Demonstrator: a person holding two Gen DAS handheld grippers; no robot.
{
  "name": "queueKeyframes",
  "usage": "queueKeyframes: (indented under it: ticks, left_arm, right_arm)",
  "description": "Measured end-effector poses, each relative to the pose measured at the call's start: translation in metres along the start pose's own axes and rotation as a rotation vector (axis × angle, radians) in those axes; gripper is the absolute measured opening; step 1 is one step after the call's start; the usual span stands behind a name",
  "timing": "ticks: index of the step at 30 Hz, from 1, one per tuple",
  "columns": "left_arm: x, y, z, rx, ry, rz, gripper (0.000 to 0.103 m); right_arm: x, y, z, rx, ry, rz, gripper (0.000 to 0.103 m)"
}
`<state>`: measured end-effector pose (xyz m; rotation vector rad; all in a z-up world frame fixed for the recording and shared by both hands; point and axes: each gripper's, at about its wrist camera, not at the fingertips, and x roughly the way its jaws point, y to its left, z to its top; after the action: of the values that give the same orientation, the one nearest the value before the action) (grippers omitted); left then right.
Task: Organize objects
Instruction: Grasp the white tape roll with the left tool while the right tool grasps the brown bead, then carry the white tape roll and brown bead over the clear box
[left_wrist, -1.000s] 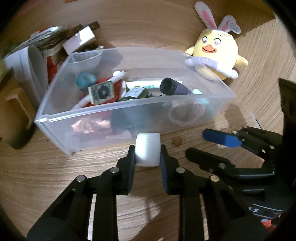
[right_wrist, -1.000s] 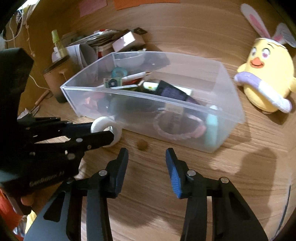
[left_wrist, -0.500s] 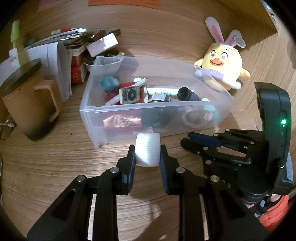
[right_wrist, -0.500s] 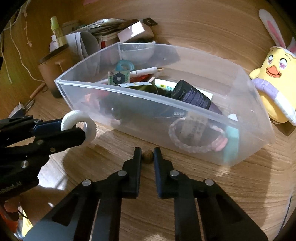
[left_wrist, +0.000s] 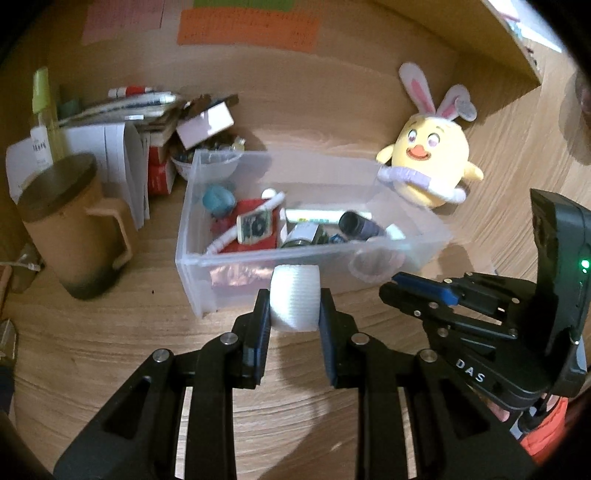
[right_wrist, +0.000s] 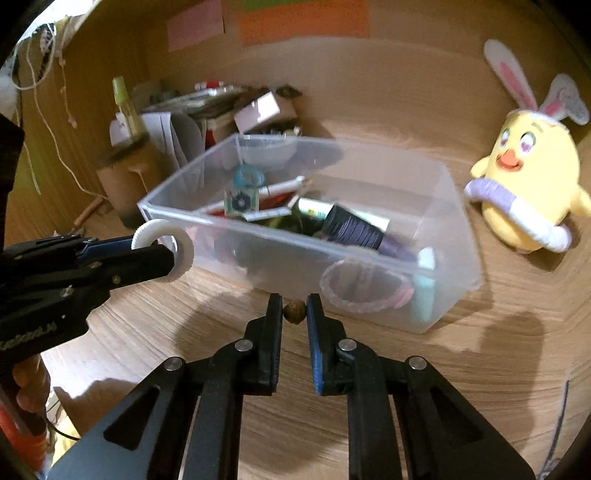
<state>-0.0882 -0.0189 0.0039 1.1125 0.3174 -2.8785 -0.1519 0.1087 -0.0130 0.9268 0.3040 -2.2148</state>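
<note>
Left tongs (left_wrist: 294, 308) clamped on a white tape roll (left_wrist: 294, 298), one finger on each flat side, roll held above the wooden desk (left_wrist: 110, 350) just in front of the clear plastic bin (left_wrist: 369, 173). From the right wrist view the same roll (right_wrist: 164, 251) shows as a ring at the tong tips, close to the bin's near left corner (right_wrist: 147, 206). Right tongs (right_wrist: 294, 312) pinched together on a small brown nut-like object (right_wrist: 294, 312), held just off the bin's front wall; whether it touches the desk cannot be told. Right tongs (left_wrist: 397, 286) also seen from the left wrist view, fingers drawn together, to the right of the tape. Bin contents: teal ring (left_wrist: 218, 199), red item with a small card on top (left_wrist: 255, 225), white tube (left_wrist: 317, 215), dark cylinder (right_wrist: 354, 229), pink beaded bracelet (right_wrist: 364, 291) against the front wall. Yellow chick plush with bunny ears (left_wrist: 428, 162) stands on the desk beyond the bin's far right corner. Tan lidded mug (left_wrist: 70, 229) to the bin's left, with stacked papers and boxes (left_wrist: 147, 122) behind it.
</note>
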Motion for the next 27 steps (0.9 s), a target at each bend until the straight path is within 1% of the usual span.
queueKeyframes:
  ticks: [7,13,16,20,27]
  left_arm:
    - [-0.016,-0.007,0.016,0.007,-0.058,-0.007,0.024]
    - [-0.025,-0.015,0.032,0.023,-0.106,-0.002,0.024]
    - [-0.028,-0.016,0.04,0.015,-0.132,0.002,0.024]
    - [-0.027,-0.016,0.048,0.006,-0.145,-0.002,0.024]
    - [-0.016,-0.015,0.06,0.007,-0.139,0.007,0.024]
  right_arm:
    - [-0.034,-0.002,0.011,0.0,-0.09,-0.016,0.012]
    - [-0.048,-0.005,0.022,-0.001,-0.142,-0.034,0.012]
    - [-0.05,-0.008,0.026,0.007,-0.158,-0.037,0.012]
    - [-0.049,-0.011,0.031,0.015,-0.172,-0.039,0.012]
    - [-0.045,-0.018,0.046,0.031,-0.195,-0.049,0.012]
